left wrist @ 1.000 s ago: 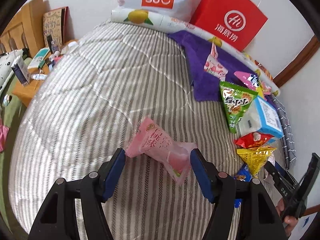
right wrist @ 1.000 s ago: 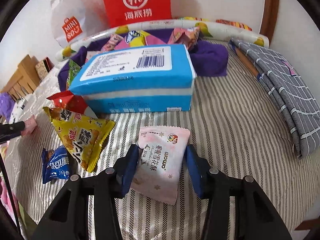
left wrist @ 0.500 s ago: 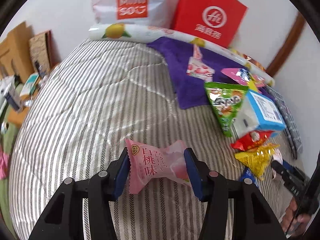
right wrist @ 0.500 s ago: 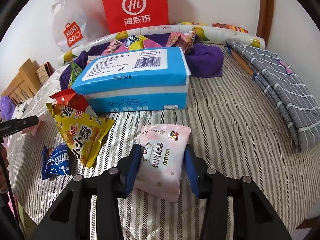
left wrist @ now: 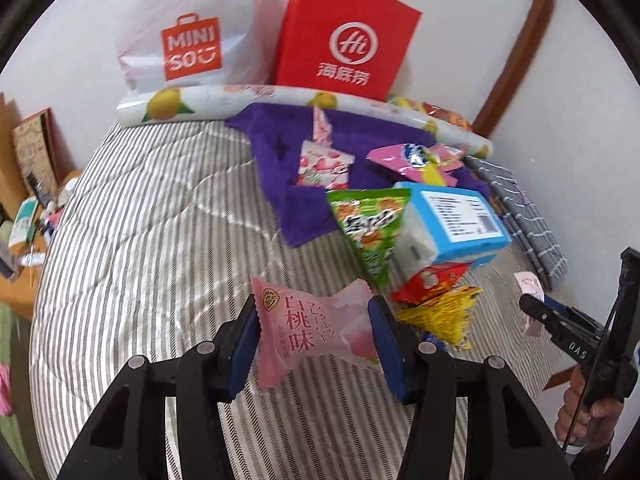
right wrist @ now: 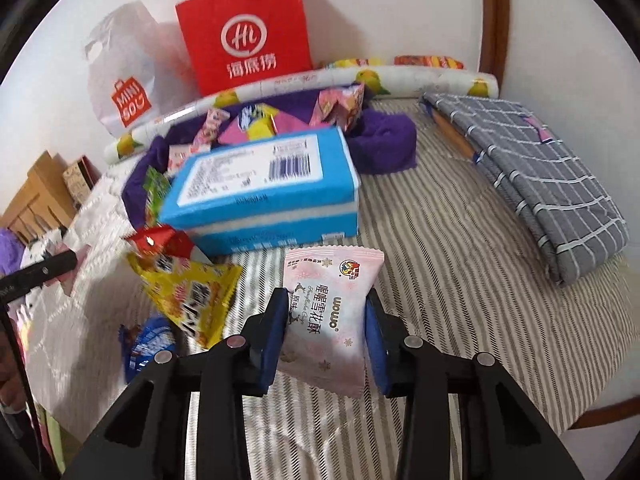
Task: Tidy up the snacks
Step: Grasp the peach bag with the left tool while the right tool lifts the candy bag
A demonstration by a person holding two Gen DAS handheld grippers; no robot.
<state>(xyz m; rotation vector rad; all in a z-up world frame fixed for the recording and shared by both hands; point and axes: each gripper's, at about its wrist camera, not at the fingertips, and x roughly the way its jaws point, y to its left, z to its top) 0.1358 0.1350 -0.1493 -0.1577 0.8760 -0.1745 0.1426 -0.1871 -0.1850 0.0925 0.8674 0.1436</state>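
Left gripper clamped on pink peach candy packet, packet raised off striped bed cover. Right gripper: jaws just been closing, pads pressing pale pink pastry packet, packet clear of cover. Beyond: yellow chip bag, red bag, small blue packet near cover's left part. Then blue tissue box, green triangular bag touching it. Farther: purple towel with more snacks. Folded grey checked cloth at right edge. Red paper bag, white plastic bag against wall at far edge.
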